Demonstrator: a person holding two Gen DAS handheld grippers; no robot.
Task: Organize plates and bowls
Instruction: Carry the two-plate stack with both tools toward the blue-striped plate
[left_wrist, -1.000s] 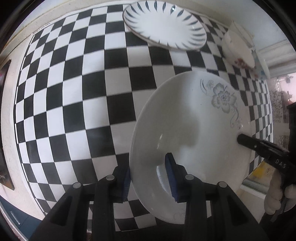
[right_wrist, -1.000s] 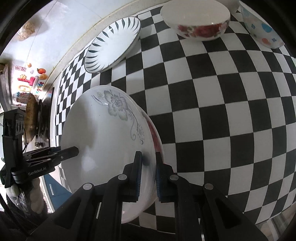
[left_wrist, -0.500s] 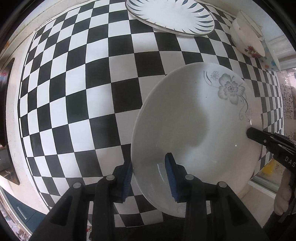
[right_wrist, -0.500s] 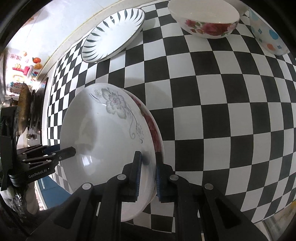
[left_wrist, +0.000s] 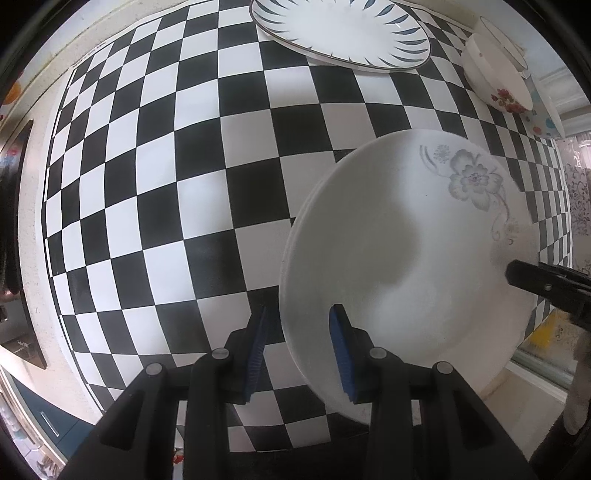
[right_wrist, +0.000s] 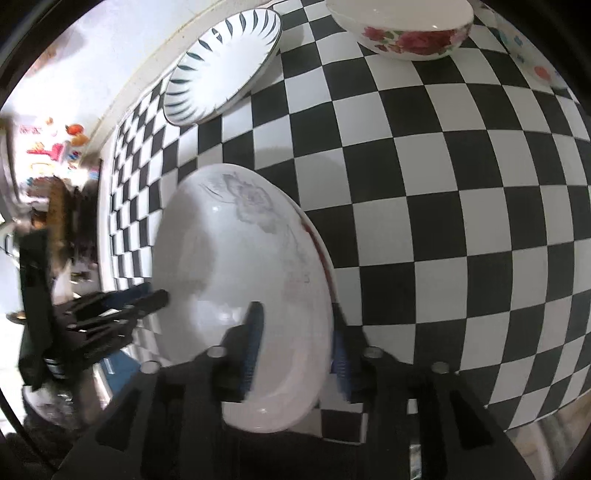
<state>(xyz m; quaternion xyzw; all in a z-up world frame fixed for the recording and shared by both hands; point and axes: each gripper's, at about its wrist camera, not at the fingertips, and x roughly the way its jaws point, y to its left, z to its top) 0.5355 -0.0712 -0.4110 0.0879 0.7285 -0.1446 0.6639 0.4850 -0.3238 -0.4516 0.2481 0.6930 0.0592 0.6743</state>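
We see a white plate with a grey flower print (left_wrist: 406, 266) lying on a black-and-white checkered mat (left_wrist: 177, 192), near its front edge. In the right wrist view the same plate (right_wrist: 236, 280) covers a second dish beneath it; only a thin red-patterned rim (right_wrist: 321, 254) of that lower dish shows, so we cannot tell whether it is a plate or a bowl.

The left gripper (left_wrist: 300, 343) stands with its blue-padded fingers spread apart, straddling the near rim of the flowered plate: one pad lies over the plate's inside, the other outside over the mat. We see a gap on both sides, so it grips nothing.

The right gripper (right_wrist: 295, 345) also has its fingers parted around the opposite rim, one pad above the plate's well and the other outside the stacked edges. That view is blurred, and whether either pad touches the rim we cannot make out.

Each gripper shows in the other's view only as a dark tip at the plate's edge, its body cut off by the frame.

At the far side of the mat sits a white plate with dark leaf strokes (left_wrist: 340, 33). Beside it a bowl with red roses (right_wrist: 402, 29) stands, its top cropped, and a bowl with coloured dots (right_wrist: 532, 48) is mostly cut off by the lens edge.
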